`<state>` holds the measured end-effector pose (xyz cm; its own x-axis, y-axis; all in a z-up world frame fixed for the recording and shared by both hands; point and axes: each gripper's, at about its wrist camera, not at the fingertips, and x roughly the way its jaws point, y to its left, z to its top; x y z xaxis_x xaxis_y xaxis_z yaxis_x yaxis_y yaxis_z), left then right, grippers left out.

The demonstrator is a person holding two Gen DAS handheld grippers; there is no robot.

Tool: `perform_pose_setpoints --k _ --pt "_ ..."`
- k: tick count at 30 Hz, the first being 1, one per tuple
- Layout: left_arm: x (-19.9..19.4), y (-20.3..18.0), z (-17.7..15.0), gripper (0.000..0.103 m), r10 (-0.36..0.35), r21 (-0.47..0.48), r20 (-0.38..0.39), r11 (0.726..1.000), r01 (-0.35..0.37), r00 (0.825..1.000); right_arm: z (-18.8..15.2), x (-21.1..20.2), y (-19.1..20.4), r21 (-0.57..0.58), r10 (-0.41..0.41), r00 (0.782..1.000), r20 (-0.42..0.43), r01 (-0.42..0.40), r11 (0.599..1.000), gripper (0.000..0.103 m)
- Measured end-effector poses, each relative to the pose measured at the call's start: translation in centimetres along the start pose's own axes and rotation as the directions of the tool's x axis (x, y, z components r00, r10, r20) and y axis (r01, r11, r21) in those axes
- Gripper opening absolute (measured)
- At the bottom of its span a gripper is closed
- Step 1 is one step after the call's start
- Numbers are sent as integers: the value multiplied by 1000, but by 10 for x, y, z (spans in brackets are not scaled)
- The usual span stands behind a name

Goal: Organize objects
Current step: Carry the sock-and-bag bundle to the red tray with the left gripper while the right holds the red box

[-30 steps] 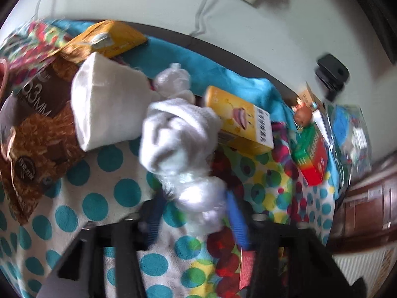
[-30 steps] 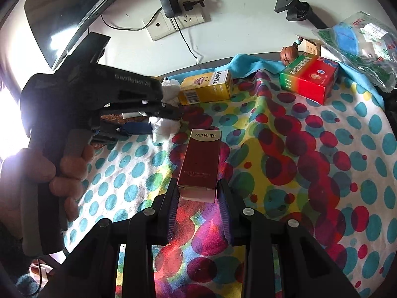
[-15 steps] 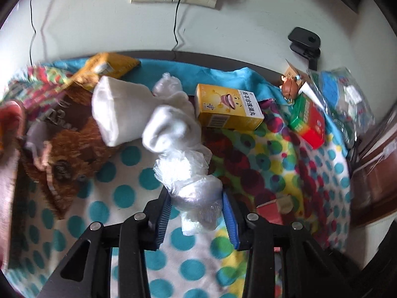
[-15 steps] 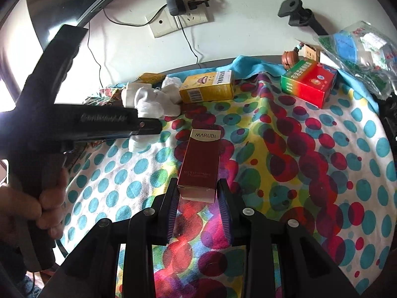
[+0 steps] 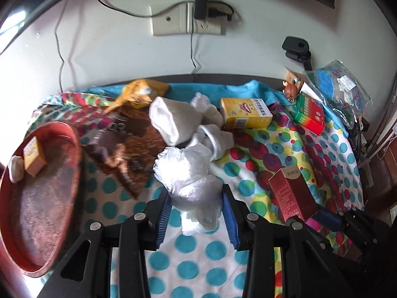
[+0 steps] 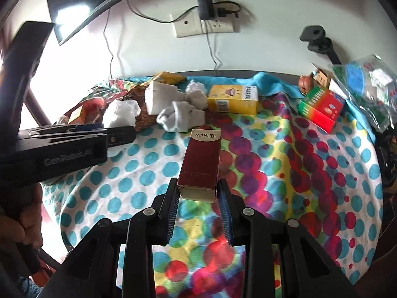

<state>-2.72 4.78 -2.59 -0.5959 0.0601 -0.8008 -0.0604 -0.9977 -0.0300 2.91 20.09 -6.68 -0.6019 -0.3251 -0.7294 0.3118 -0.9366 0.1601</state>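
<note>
Gleaming maroon MARUBI box, upright.

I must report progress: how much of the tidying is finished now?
Done: a small yellow box and a pale round item lie in the red tray. In hand: left claw grips a crumpled plastic bag; right claw grips the MARUBI box. Left: socks, yellow carton, green-red box.

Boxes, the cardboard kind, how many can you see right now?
4, others may be hidden: maroon Marubi box in the right gripper, yellow box by the socks, green-red box far right, small yellow box on the red tray.
</note>
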Motion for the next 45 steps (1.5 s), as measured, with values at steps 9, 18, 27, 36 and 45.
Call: perform_pose_setpoints --k 9,18,27,36,45 --pt "-42 36 -8 39 30 -19 49 999 -29 998 5 -1 33 -45 4 1000 -12 -5 999 29" --pt "-73 94 -17 39 109 -61 82 993 -104 991 5 0 56 -66 -8 999 -41 6 998 29" --pt "-93 179 -22 39 232 -155 86 964 -217 969 8 2 73 -84 -13 999 -49 8 996 29" --pt "-102 264 -28 39 340 -260 59 913 -314 939 8 8 83 -100 -26 997 -71 19 995 29" --pt "-84 330 -37 39 380 -294 12 885 -361 925 8 15 90 -110 -38 995 -93 27 994 29"
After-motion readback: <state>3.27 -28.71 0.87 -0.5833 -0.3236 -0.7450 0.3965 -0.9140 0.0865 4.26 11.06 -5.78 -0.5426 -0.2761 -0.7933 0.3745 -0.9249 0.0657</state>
